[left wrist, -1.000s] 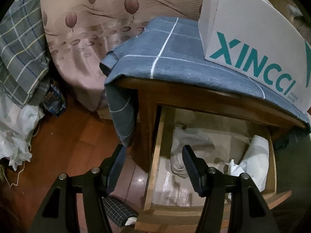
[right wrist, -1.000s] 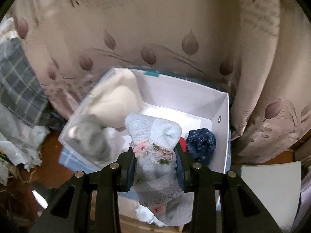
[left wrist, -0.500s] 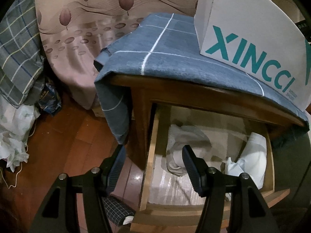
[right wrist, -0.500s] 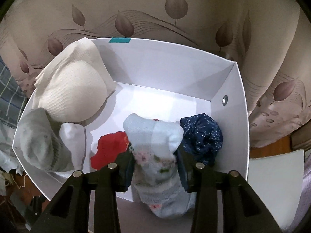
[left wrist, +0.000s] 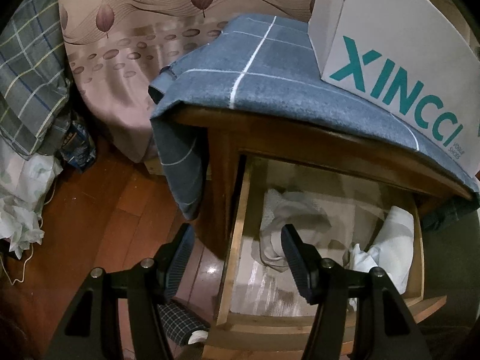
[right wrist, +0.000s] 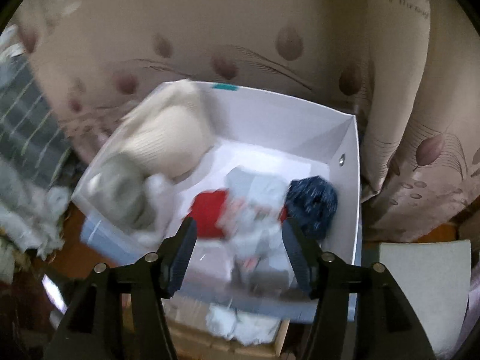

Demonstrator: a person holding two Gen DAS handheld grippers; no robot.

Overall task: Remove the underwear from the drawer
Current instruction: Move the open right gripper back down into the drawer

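Right wrist view puts us above a white box (right wrist: 351, 162) with our right gripper (right wrist: 238, 234) hanging over its near half. Our jaws have just been opening, and they now stand apart with nothing pressed between the pads. The pale blue underwear with pink flowers (right wrist: 255, 207) lies blurred inside the box below the gap between the fingers, free of both pads. It rests between a red garment (right wrist: 210, 213) on its left and a dark blue bundle (right wrist: 312, 207) on its right, touching both as far as we can tell. At the left end of the box we see a cream ribbed piece (right wrist: 168, 138) and a grey piece (right wrist: 123, 195) below it. A leaf-patterned curtain (right wrist: 240, 30) hangs behind.

Through the left wrist view we look down at the open wooden drawer (left wrist: 237, 240). Our left gripper (left wrist: 237, 240) hovers over the drawer's left wall, jaws apart and holding nothing. Inside the drawer lie a crumpled grey-white garment (left wrist: 294, 219) towards the left and a white garment (left wrist: 393, 246) against the right side. A blue checked cloth (left wrist: 255, 84) covers the cabinet top, and the white box (left wrist: 399, 42) stands on it, printed XINCCI.
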